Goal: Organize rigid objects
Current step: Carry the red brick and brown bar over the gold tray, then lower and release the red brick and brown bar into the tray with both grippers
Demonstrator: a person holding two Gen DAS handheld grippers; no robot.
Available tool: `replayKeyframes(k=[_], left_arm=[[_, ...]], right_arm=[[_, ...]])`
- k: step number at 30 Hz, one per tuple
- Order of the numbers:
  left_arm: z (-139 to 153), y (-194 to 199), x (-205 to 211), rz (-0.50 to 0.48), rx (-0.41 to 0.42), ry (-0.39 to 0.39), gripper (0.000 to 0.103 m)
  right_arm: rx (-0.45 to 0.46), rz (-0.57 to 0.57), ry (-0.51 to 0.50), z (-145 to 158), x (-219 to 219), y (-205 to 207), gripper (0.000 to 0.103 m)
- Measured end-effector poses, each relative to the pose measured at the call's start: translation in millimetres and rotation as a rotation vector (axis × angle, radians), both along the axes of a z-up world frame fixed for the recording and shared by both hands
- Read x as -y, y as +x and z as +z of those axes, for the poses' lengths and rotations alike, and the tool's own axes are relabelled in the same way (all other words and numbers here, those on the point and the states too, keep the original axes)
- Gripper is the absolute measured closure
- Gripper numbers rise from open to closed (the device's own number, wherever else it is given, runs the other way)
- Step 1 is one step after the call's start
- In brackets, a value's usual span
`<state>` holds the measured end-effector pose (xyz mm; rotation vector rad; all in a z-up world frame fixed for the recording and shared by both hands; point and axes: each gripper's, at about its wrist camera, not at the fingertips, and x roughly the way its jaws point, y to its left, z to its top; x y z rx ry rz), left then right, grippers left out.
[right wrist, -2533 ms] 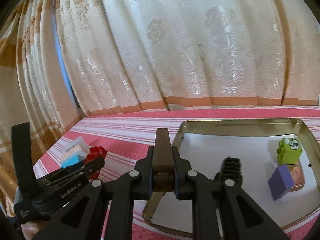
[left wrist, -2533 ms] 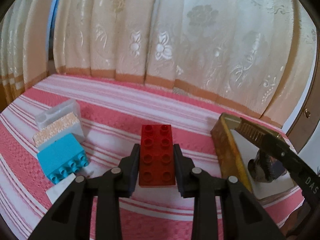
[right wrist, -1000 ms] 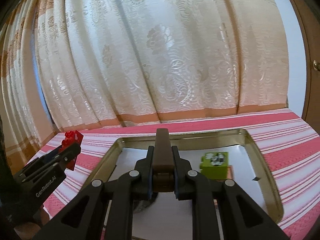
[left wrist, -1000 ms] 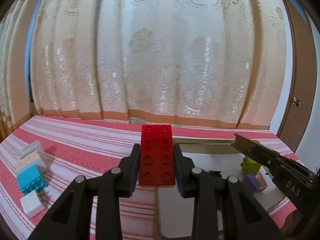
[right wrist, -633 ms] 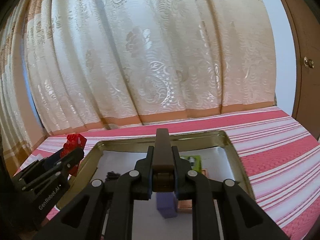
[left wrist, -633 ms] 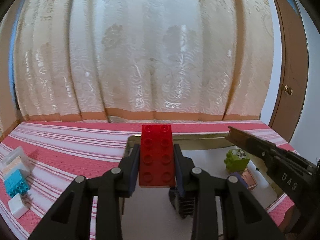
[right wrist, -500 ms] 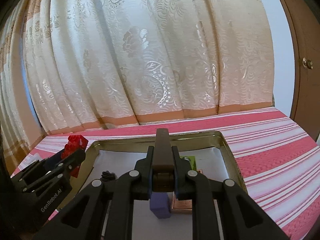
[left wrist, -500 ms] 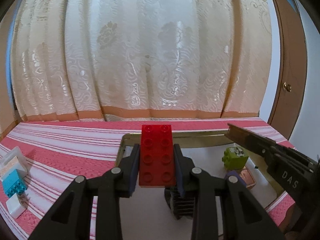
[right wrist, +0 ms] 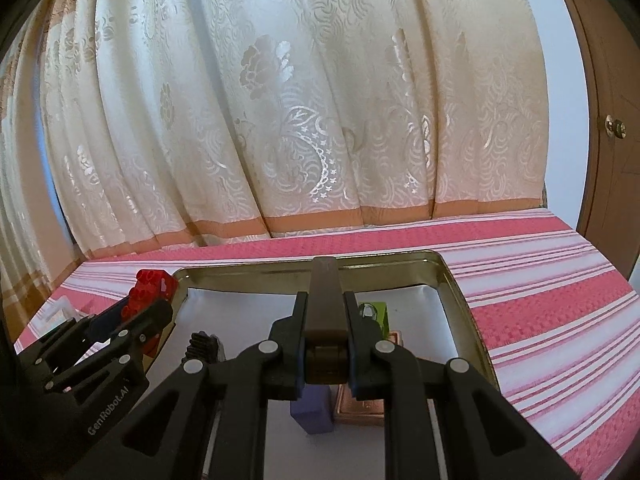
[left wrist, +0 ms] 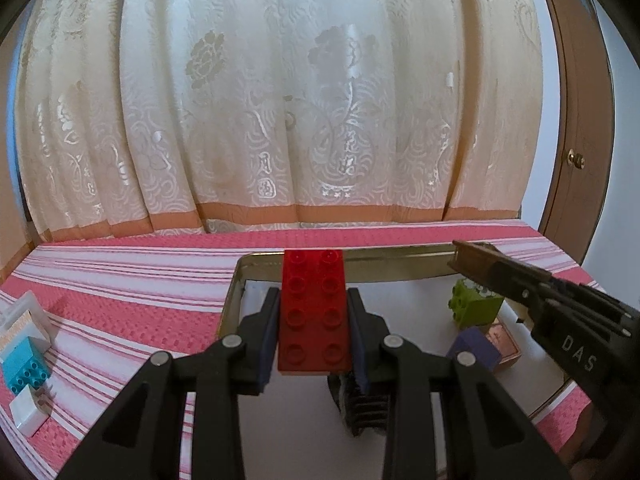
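While poised over the tray for sorting, left gripper jaws clamp red brick; right gripper jaws clamp brown bar.

This looks like a room in a home. Long cream curtains with a woven flower pattern and an orange hem hang behind a surface spread with a pink and white striped cloth. At the right stands a brown wooden door with a round metal knob, beside a pale wall.
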<state>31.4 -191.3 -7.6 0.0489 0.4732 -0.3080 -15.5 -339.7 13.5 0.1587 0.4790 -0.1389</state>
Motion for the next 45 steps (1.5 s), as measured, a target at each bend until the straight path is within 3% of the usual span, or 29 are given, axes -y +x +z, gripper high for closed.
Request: replayKeyframes(k=[19,32,41,44,45], left_arm=[[-13.3,15.1,12.9,0.006,-0.088,0.044,0.073],[-14.1,19.7,15.4,0.006,-0.104,0.051,0.073],[-14.7,24.8,16.6,0.009,-0.115,0.053,0.073],[-14.4,26.1,13.6,0.012,-0.116,0.032,0.059],[-13.8,26.2,10.3,0.016,-0.114,0.014,0.050]], right_arm=[[-0.065,-0.003,-0.049,-11.5,-8.8,7.8,0.086],[-0.097,0.033,-0.104,-18.5,-25.0,13.3,0.086],[-0.108,0.052,-0.082,-19.4,-23.3,16.2,0.086],[-0.106,0.077,-0.036,-19.9,-22.1,16.1,0.080],[-0.098,0.067,-0.032,-19.0,-21.5,14.8,0.076]])
